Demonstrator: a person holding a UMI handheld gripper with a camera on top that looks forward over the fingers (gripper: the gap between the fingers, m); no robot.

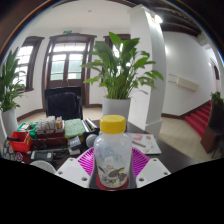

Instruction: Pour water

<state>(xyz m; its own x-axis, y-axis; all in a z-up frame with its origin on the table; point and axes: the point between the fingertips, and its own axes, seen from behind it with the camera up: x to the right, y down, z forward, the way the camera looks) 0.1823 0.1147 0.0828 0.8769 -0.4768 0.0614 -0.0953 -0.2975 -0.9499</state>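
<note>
My jaws (113, 172) sit at six o'clock, pink pads (90, 162) showing on either side of a clear bottle (112, 158) with a yellow cap (113, 124). The bottle stands upright between the two fingers, and the pads lie close against its sides, but I cannot tell whether both actually press on it or whether a slight gap remains. Water shows inside the lower part of the bottle.

Beyond the bottle, the dark counter (170, 158) stretches out. At nine o'clock from the bottle lies a heap of clutter (40, 135): something red, a green packet and a few small boxes, too jumbled to name apiece.

Farther on, at twelve o'clock, a leafy plant (120, 65) rises from a white pot (116, 106). A second plant (8, 90) stands at nine o'clock. Behind them, at eleven o'clock, is a dark-framed door (66, 65) with glass panes, and a white pillar (152, 60) at one o'clock. Red stairs (200, 115) show at three o'clock.
</note>
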